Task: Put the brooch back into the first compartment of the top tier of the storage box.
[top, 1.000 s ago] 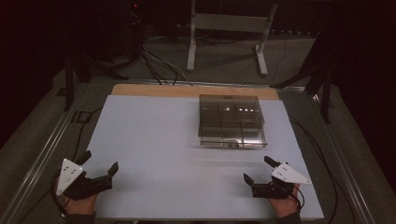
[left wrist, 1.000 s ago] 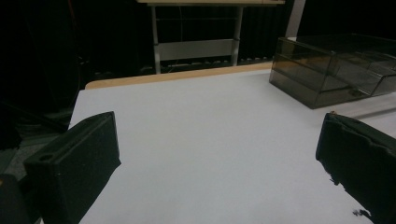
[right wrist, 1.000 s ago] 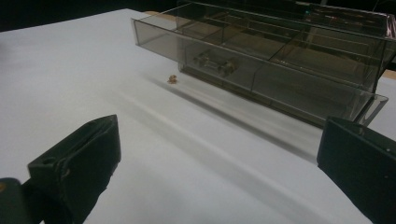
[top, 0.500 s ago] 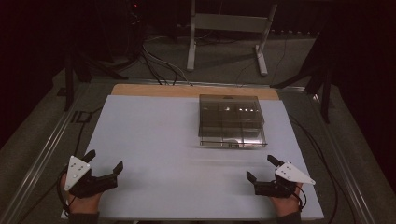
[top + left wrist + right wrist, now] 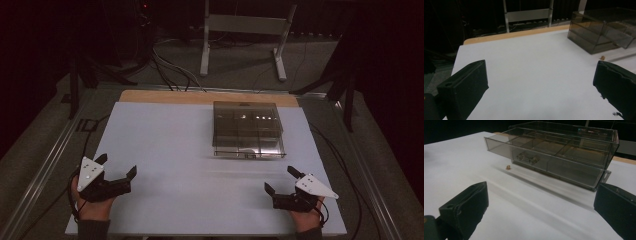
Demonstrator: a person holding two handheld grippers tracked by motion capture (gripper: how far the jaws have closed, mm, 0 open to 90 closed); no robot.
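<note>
A smoky clear drawer box (image 5: 248,129) stands on the white table (image 5: 170,140) right of centre, its divided drawer (image 5: 544,157) pulled partly out toward me. A tiny golden-brown piece (image 5: 508,167) lies on the table just in front of the drawer, and is also seen from the left as the piece (image 5: 602,57). My left gripper (image 5: 117,166) is open near the front left edge, with nothing between its jaws (image 5: 539,75). My right gripper (image 5: 280,180) is open near the front right, aimed at the drawer (image 5: 541,195), well short of it.
A wooden strip (image 5: 200,96) runs along the table's far edge. Behind it stand a metal frame (image 5: 240,30) and cables on the floor (image 5: 170,70). Rails (image 5: 45,165) flank the table on both sides.
My left gripper has shifted slightly right and forward. The right gripper has barely moved. Both stay open.
</note>
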